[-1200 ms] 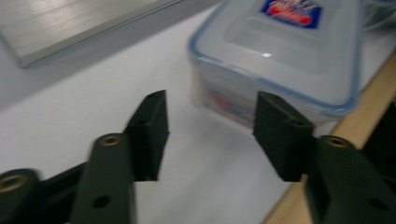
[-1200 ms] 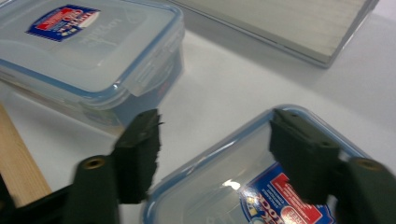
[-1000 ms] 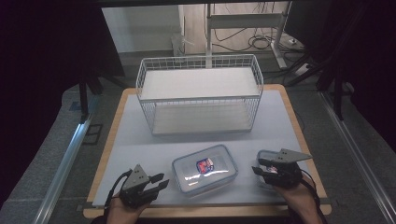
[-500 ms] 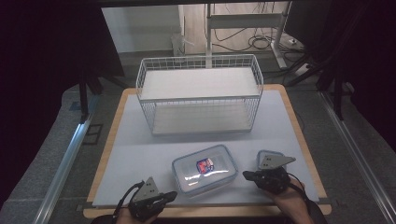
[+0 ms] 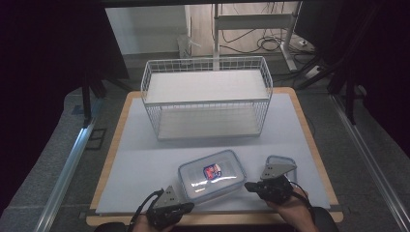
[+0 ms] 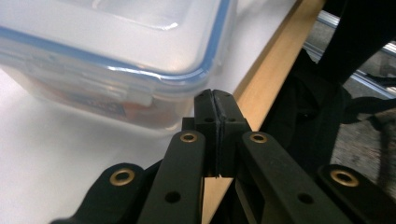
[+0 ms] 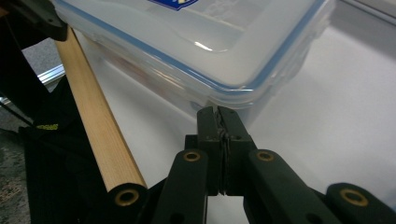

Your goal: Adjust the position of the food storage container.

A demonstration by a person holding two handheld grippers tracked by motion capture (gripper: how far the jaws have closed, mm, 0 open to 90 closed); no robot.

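**Both tongs closed beside the lidded box**

My left gripper (image 5: 186,207) sits at the bottom centre-left of the high view, jaws pressed together on nothing, tips just beside the clear plastic box (image 5: 212,175). My right gripper (image 5: 251,185) is at lower right, jaws likewise closed and empty, near the box's other side. The box lies on the white mat (image 5: 145,164), below the wire basket (image 5: 207,96).

One lidded container (image 5: 212,175), one wire basket (image 5: 207,96)
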